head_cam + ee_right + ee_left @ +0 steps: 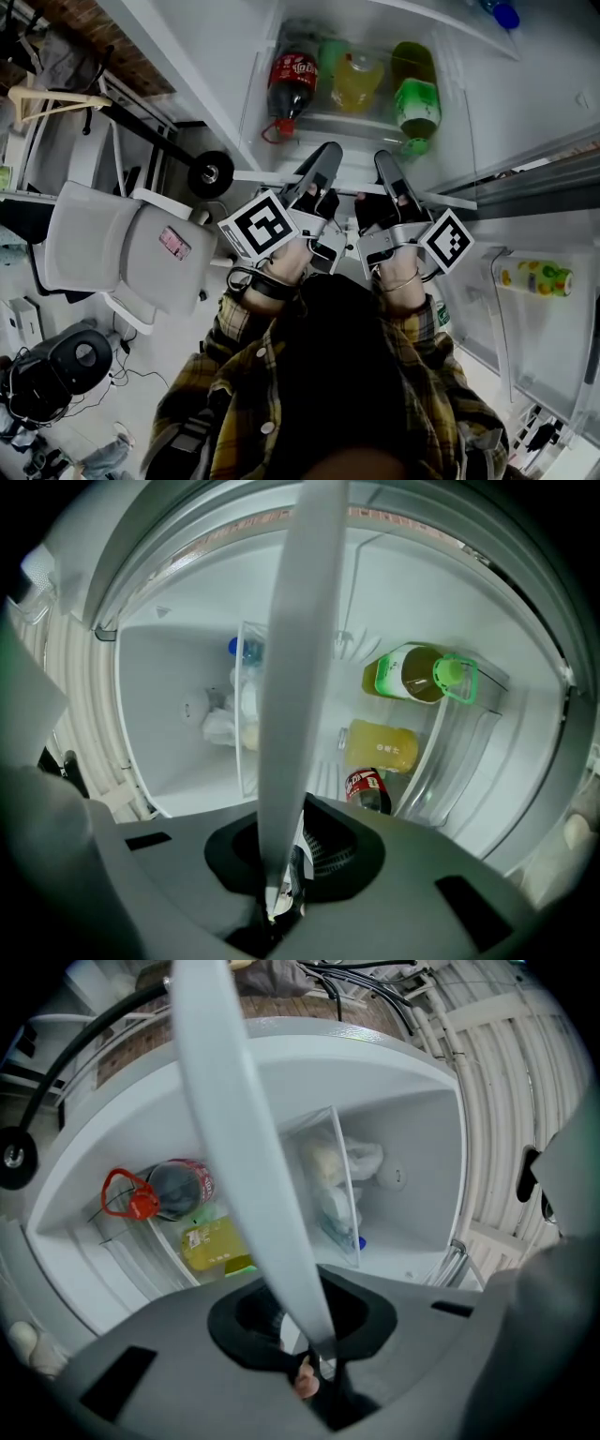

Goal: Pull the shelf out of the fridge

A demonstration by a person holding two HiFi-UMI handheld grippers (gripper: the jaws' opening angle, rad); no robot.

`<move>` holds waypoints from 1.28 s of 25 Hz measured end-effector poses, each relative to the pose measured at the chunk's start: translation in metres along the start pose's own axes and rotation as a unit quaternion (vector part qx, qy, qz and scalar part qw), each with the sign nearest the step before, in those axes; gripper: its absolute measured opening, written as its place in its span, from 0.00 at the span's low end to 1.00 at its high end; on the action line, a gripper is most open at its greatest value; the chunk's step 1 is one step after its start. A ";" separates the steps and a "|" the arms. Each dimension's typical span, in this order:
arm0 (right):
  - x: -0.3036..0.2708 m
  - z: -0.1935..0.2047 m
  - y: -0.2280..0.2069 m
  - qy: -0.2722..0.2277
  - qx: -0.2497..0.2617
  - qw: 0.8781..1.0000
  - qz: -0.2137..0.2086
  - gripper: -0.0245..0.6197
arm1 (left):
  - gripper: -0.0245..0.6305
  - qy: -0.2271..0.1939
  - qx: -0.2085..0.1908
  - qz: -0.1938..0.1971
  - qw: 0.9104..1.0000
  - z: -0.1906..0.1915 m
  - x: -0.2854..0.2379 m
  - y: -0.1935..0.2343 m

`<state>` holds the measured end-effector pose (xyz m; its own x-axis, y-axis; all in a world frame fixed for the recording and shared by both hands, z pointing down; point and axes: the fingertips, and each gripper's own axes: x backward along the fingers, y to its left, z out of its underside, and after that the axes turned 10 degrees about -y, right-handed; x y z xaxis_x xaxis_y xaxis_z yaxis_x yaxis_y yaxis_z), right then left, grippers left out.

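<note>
The fridge shelf shows its white front edge (352,186) running across the open fridge. Both grippers grip that edge side by side: my left gripper (323,173) and my right gripper (389,180). In the left gripper view the white strip (253,1147) runs down between the jaws of the left gripper (314,1335), pinched at their base. The right gripper view shows the same strip (300,667) clamped in the right gripper (279,883). Beyond the edge lie a cola bottle (289,84), a yellow drink (356,82) and a green-capped bottle (415,94).
A white chair (122,248) stands close on the left, with a black wheel (211,173) near the fridge side. The open fridge door on the right holds a yellow bottle (534,278) in its bin. A bag of food (230,719) lies deeper inside the fridge.
</note>
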<state>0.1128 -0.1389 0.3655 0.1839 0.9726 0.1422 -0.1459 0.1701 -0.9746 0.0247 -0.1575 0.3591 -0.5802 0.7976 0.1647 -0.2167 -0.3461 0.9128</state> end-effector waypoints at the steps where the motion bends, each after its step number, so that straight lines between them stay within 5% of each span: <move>1: 0.001 0.001 0.000 0.001 0.000 1.000 0.000 0.09 | 0.13 0.000 0.001 0.000 1.000 0.000 0.001 0.000; 32: 0.008 0.002 0.010 0.007 0.002 1.000 -0.010 0.10 | 0.13 -0.006 0.003 0.001 1.000 0.000 0.009 -0.010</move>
<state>0.1105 -0.1290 0.3572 0.1998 0.9669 0.1587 -0.1463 0.1896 -0.9709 0.0214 -0.1470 0.3516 -0.5711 0.8028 0.1715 -0.2109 -0.3454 0.9145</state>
